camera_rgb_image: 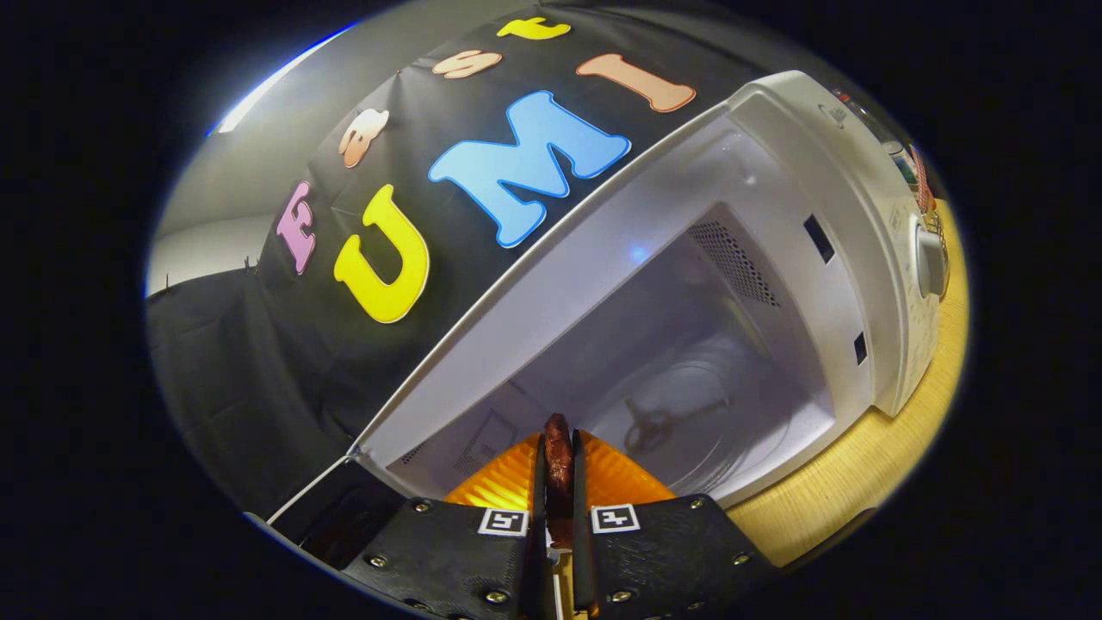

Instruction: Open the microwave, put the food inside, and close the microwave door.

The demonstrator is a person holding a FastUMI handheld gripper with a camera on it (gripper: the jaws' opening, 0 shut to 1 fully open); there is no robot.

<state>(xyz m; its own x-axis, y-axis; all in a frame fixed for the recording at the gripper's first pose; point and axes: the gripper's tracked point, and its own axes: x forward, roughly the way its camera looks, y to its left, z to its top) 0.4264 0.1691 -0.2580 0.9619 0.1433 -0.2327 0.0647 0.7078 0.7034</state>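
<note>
The white box-shaped microwave stands on the pale wooden tabletop, its cavity open just ahead of the gripper. The jaws pinch a dark brown sausage-like piece of food between them.

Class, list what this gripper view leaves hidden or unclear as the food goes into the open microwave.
- Food: a dark brown piece clamped between the tongs; the fingers cover its sides, so its shape and kind stay unclear.
- Microwave door: cut off beside the fingers, only a thin edge shows.
- Control panel: seen edge-on, markings too small.
- Turntable: its near part sits behind the fingers.
</note>
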